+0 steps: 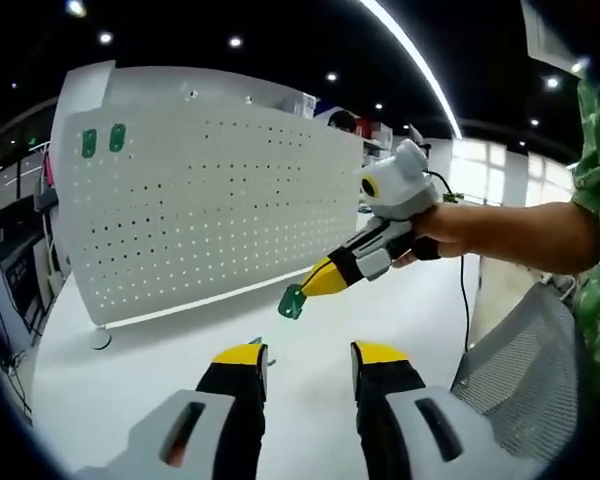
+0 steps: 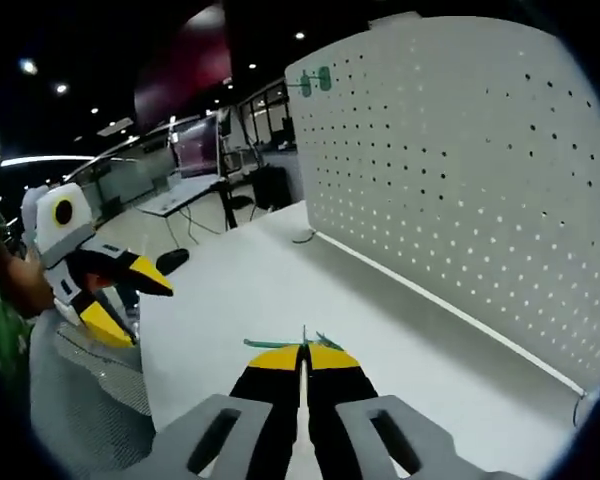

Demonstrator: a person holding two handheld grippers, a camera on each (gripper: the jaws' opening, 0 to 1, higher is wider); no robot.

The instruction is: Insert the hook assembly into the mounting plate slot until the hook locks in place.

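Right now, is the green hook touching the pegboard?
Apart. In the left gripper view the green hook, pinched in the right tool, hangs in front of the pegboard with bare table between.

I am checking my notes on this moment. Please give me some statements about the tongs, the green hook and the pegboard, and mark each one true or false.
1. The right tongs hold a green hook at their tips. True.
2. The left tongs are closed on a second hook. False: their jaws stand apart with nothing between them.
3. Two green hooks already sit near an upper corner of the white pegboard. True.
4. The held hook is already seated in the pegboard. False: it is in the air over the white table, apart from the board.
5. The pegboard lies flat on the table. False: it stands upright.
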